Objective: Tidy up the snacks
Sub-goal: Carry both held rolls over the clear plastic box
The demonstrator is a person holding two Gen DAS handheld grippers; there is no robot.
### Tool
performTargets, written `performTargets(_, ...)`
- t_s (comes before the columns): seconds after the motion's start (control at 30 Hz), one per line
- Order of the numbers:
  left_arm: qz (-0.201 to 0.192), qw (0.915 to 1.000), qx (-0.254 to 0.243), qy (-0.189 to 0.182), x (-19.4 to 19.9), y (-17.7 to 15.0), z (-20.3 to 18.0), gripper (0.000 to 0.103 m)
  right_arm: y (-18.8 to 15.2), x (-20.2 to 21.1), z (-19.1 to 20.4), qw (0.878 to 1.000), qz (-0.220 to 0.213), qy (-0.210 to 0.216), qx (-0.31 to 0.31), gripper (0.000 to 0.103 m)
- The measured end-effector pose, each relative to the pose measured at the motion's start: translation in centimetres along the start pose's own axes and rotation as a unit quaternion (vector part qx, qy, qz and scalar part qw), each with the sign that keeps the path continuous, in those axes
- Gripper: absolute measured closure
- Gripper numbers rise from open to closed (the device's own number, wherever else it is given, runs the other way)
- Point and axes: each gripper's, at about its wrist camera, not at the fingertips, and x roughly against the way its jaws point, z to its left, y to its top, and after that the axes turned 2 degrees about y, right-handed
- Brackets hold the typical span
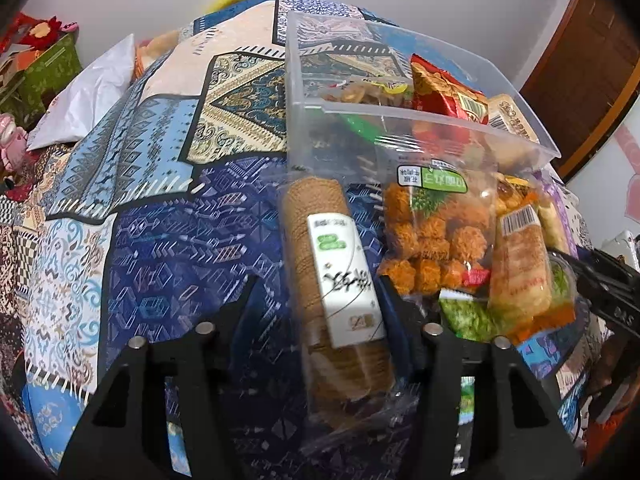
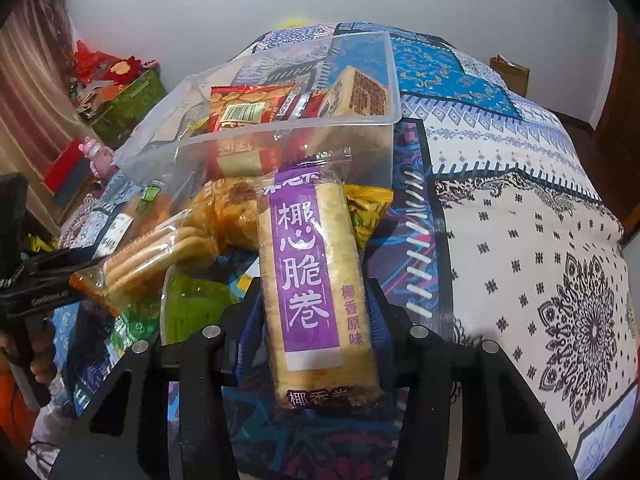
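Already several packets are sitting inside the clear plastic storage bin (image 1: 400, 120) that is resting on the bed's blue patchwork bedspread (image 1: 160, 240): a red foil snack bag (image 1: 444, 92) and a tan boxed snack (image 1: 512, 116) among them. So the sorting is looking partly done, though a loose heap is lying on the bedspread just in front of the bin, including a clear bag of orange fried cubes (image 1: 436, 232) and a clear sleeve of round pale biscuits (image 2: 160, 252).

The left tool (image 1: 316, 300) is gripping a clear-wrapped roll of brown round crackers with a white label (image 1: 340, 280); its right finger is pressing against the wrapper, its left finger is standing a little off the visible side, so how firm the hold is I cannot tell for sure. The right tool (image 2: 316, 304) is clamping a long cream wafer-roll packet with a purple label (image 2: 312, 272), jaws narrowed onto both sides.

Both held packets are sitting short of the bin, and they and the heap appear to be what is left.
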Motion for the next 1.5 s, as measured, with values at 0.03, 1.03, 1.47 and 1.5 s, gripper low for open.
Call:
performTargets(0.03, -0.001, 1.0000, -0.003, -0.002, -0.2, 0.2, -0.2, 0.059, -0.1, 0.2, 0.0, 1.000, -0.001, 0.000, -0.002, 0.058)
performTargets(1.03, -0.109, 0.9940, -0.010, -0.009, 8.5, 4.0, -1.5, 0.066, 5.1, 5.0, 0.5, 0.995, -0.098, 0.011, 0.000, 0.059)
performTargets(1.47, -0.138, 0.9901, -0.015, -0.020, 7.1, 10.1, -2.5, 0.066, 9.6, 3.1, 1.2, 0.993, -0.120, 0.019, 0.002, 0.059)
performTargets(1.5, -0.139, 0.9901, -0.016, -0.018, 6.9, 10.5, -2.6, 0.066, 9.8, 2.8, 1.2, 0.993, -0.119, 0.019, 0.003, 0.059)
